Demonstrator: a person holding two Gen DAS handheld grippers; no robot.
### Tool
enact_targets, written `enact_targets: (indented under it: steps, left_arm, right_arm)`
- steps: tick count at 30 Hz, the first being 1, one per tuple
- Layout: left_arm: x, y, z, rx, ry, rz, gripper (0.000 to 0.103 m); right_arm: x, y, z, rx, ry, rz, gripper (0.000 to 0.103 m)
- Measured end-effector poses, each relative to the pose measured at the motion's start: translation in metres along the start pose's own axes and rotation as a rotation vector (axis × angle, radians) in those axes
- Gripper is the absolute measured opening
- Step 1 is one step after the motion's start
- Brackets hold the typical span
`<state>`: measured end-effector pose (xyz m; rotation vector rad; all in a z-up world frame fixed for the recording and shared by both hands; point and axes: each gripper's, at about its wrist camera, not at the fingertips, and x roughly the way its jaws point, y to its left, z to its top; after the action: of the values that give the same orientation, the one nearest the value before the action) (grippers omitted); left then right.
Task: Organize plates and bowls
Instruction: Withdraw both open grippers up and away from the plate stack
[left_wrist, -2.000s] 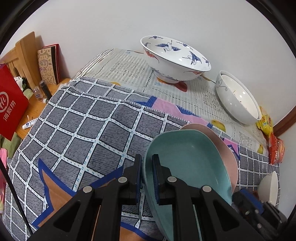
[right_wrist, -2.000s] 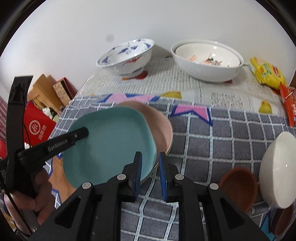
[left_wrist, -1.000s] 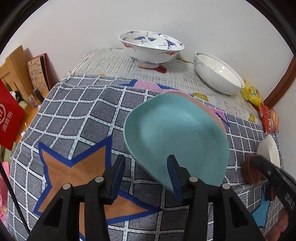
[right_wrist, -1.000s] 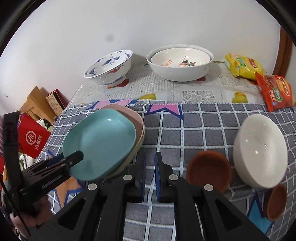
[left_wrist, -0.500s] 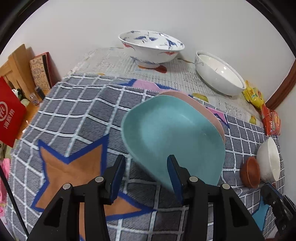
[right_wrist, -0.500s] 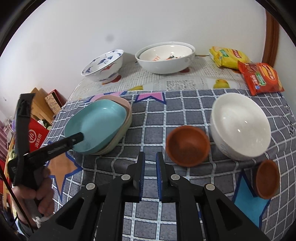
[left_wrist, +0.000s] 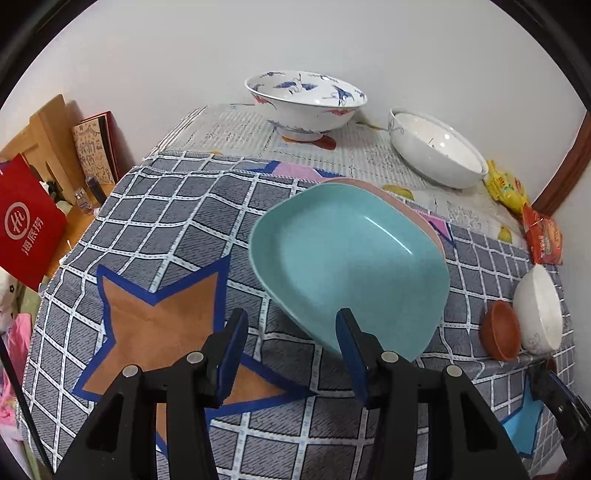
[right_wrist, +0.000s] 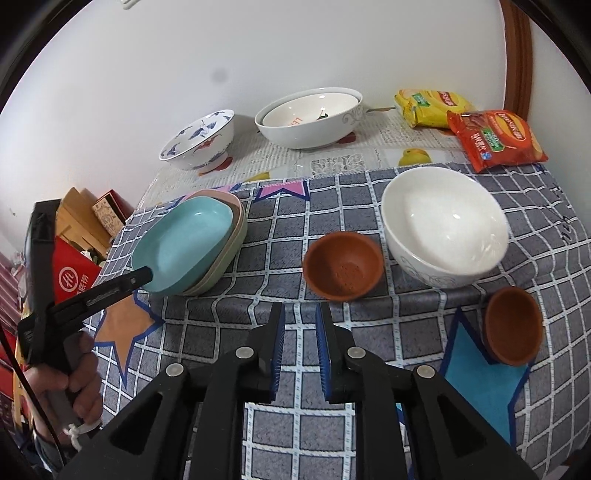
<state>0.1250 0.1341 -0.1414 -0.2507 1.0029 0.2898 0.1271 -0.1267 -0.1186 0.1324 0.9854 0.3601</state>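
Left claw (left_wrist: 291, 349) is spread wide, blue pads (left_wrist: 232, 354) well apart with nothing between them, pointing forward and a bit down. From the right wrist view you can see the person's left hand (right_wrist: 68, 380) wrapped around its black handle, low on the left side. Right claw (right_wrist: 298, 349) has its jaws only slightly parted, a narrow gap, holding nothing, hovering level.

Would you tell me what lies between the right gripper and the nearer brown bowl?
Only bare checked tablecloth: in the right wrist view, the right gripper sits just short of the brown bowl, with nothing between them.
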Motion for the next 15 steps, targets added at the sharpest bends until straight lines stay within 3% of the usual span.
enact_targets:
  steps: [9,15]
  left_arm:
    - [-0.030,0.003,-0.006,-0.004,-0.021,0.014,0.047]
    - [-0.015,-0.003,-0.010,0.005,-0.019,0.039,0.047]
  right_arm:
    - [-0.021,-0.016,-0.007,0.019,-0.037,-0.005,0.023]
    - [-0.025,-0.027,-0.013,0.042,-0.042,0.007,0.023]
